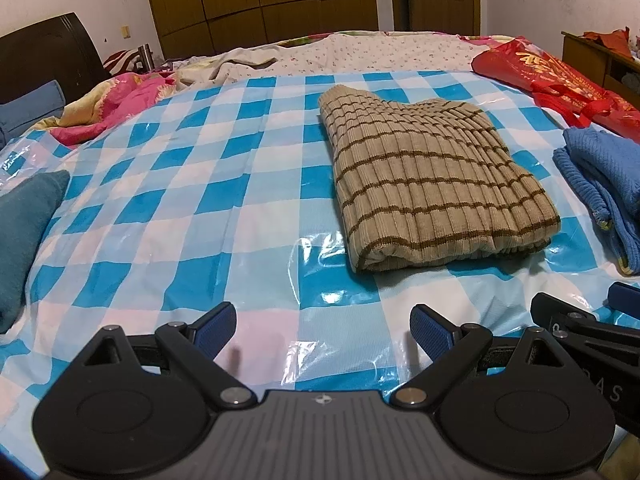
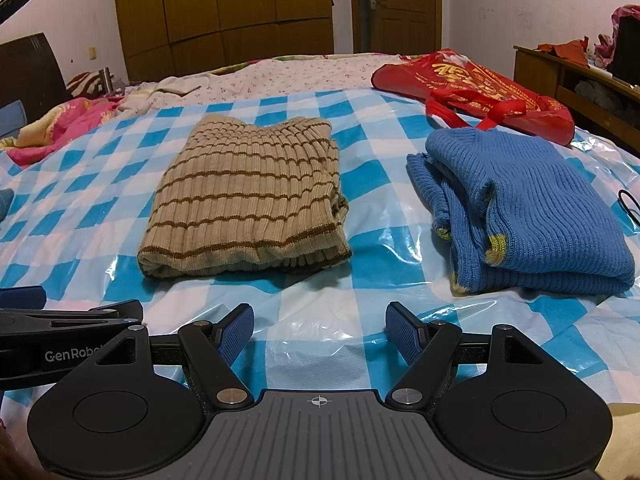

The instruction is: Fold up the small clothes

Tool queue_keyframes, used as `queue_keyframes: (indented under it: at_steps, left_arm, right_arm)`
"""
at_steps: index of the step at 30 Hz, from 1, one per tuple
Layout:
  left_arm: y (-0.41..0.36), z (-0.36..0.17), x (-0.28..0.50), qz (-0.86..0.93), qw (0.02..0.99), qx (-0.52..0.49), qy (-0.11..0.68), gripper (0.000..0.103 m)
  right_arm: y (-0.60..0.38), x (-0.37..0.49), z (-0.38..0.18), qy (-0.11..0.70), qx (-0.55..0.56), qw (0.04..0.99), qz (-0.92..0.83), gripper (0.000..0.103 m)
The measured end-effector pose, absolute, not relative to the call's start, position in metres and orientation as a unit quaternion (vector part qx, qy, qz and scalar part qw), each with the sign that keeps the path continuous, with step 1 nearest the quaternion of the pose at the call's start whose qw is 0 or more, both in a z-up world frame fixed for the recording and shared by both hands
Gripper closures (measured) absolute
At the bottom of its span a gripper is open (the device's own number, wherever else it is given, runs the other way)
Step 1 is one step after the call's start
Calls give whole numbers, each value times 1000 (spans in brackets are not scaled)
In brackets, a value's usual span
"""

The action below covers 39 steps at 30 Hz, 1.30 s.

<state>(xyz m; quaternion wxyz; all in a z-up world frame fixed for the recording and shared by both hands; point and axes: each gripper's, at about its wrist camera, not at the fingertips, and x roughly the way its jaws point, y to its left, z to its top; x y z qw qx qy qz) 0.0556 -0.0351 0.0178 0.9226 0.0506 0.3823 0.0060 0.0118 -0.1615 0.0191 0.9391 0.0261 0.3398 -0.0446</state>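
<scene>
Both grippers sit low and level over the near edge of the bed, side by side and pointing across it toward the far wall. The left gripper (image 1: 323,330) has its blue-padded fingers spread wide with nothing between them — only the checked plastic sheet (image 1: 180,208) shows in the gap. The right gripper (image 2: 319,332) is held the same way: fingers wide apart, empty, hovering just above the sheet (image 2: 372,184). Each one shows at the edge of the other's view — the right gripper's black frame at the lower right of the left wrist view, the left one's at the lower left of the right wrist view — so they are close together.

The striped beige sweater (image 1: 432,184) lies folded into a thick rectangle on the sheet, ahead of the left gripper and a little to its right; in the right wrist view the same sweater (image 2: 248,200) lies ahead and to the left. Neither gripper touches it. A blue knit sweater (image 2: 528,208) lies folded beside it on the right, apart from it, with sheet showing between the two. Behind the blue one rests a red bag (image 2: 472,84), its handles reaching toward the knit. A dark teal cloth (image 1: 24,236) lies at the left edge of the left wrist view.
</scene>
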Motion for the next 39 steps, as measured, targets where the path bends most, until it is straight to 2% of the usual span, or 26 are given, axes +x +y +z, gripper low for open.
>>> queue_keyframes:
  at_steps: [39]
  left_arm:
    - [-31, 21, 55, 8, 921, 40, 387, 0]
  right_arm:
    - [-166, 8, 23, 332, 44, 941, -53, 29]
